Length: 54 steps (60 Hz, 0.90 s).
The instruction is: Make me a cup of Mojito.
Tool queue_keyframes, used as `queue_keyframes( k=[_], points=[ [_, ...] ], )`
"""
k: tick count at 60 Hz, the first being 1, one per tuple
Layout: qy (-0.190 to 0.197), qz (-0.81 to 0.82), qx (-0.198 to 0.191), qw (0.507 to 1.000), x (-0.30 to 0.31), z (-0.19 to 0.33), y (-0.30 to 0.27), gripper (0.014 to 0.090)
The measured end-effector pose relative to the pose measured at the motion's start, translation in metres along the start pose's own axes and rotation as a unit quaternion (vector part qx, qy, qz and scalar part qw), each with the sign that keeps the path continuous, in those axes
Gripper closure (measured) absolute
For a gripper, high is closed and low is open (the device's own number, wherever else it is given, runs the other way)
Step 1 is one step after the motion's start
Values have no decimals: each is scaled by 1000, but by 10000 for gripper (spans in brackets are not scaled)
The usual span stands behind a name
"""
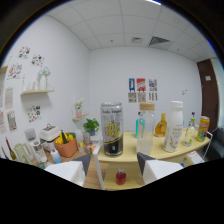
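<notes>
We note the gripper [114,161] spread and empty before the tall can [112,129] on the worktop [150,152]; probably rigid, slick, best gripped mid-body.

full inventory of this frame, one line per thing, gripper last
Can: 1, silver and black with yellow print, on the shelf just beyond the fingers, between their lines.
Clear bottle with wooden lid: 1, right of the can.
Amber bottle: 1, behind, further right.
White bottle: 1, white cap, right of the amber one.
Yellow can: 1, at the shelf's right end.
Small red jar: 1, on the lower tier under the can.
Potted plant: 1, green, left of the can.
Orange basket: 1, holding yellow fruit, further left.
Shelf: 1, pale wood, two tiers.
Gripper: 1, white fingers, open, holding nothing.
</notes>
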Motion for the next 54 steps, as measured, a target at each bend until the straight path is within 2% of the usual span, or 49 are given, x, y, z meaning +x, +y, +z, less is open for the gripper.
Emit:
queue_keyframes(
  k=[14,18,26,29,33,54],
  points=[
    [14,-2,12,1000,-10,57,-35,190],
    [17,-2,10,1000,-9,71,-37,216],
    [29,0,7,1000,-7,93,-38,303],
    [32,-4,9,999,-7,97,-40,380],
    [55,-14,10,998,2,99,-41,504],
    [43,-7,23,999,-1,96,-43,539]
  ],
)
